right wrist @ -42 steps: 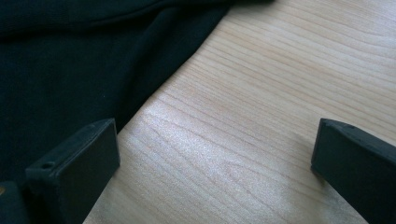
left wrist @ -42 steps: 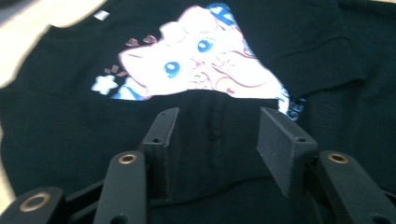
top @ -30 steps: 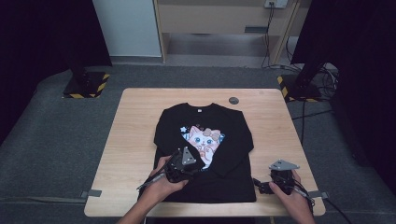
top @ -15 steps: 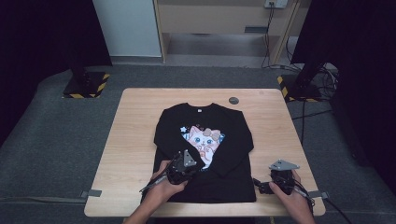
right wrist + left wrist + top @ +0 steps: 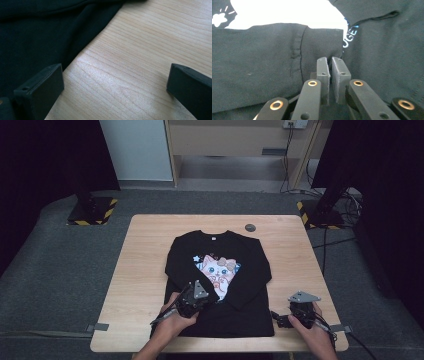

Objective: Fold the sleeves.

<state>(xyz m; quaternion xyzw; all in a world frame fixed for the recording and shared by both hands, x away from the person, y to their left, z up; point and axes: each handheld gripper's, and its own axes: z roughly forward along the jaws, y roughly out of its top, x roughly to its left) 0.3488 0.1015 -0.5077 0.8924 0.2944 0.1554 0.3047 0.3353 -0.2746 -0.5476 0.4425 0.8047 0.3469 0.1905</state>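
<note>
The left gripper (image 5: 331, 75) has just been closing and pinches the sleeve cuff (image 5: 322, 47) of the black sweatshirt (image 5: 220, 275) ahead of it. Lift gently, keeping the cuff pinched; right gripper (image 5: 115, 85) waits wide open beside the hem.

One shirt (image 5: 220, 280), one table (image 5: 145, 270), two grippers (image 5: 192, 300)
</note>
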